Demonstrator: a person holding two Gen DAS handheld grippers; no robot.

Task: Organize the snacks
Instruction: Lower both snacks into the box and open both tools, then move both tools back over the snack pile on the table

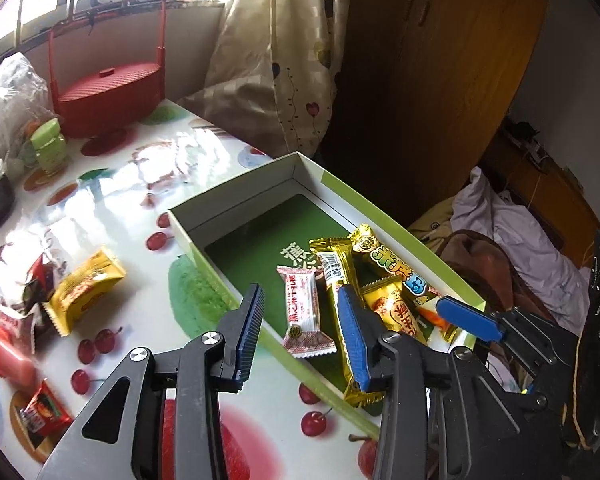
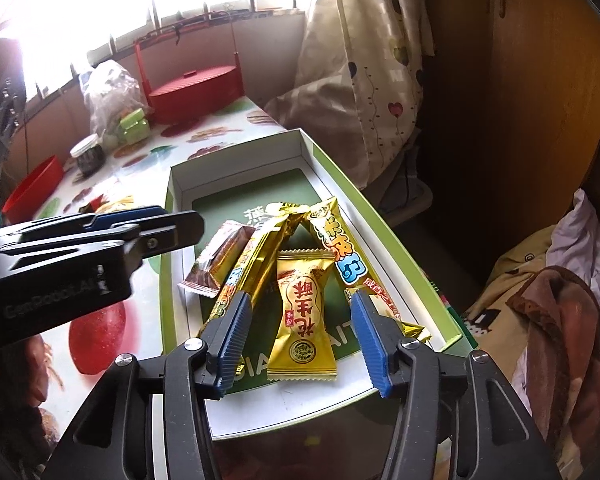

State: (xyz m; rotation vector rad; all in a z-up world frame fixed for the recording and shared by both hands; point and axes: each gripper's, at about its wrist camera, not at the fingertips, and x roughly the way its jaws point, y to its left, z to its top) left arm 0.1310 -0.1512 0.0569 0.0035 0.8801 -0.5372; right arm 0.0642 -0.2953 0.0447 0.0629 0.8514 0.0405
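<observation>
Over the open box (image 2: 384, 240) at the worktop's edge, both grippers, left (image 1: 300, 332) and right (image 2: 300, 340), hang with jaws spread and empty above four gold and white snacks (image 2: 302, 316) inside, evidently just dropped there, while more packets (image 1: 86, 290) wait outside.

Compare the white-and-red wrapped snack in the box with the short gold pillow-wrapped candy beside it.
The white-and-red snack has a pale wrapper with red print; the gold candy is shiny gold with red characters. The white-and-red snack lies at the group's left edge, the gold candy between two long gold bars. Both are sealed, short and lie flat inside the box.
</observation>
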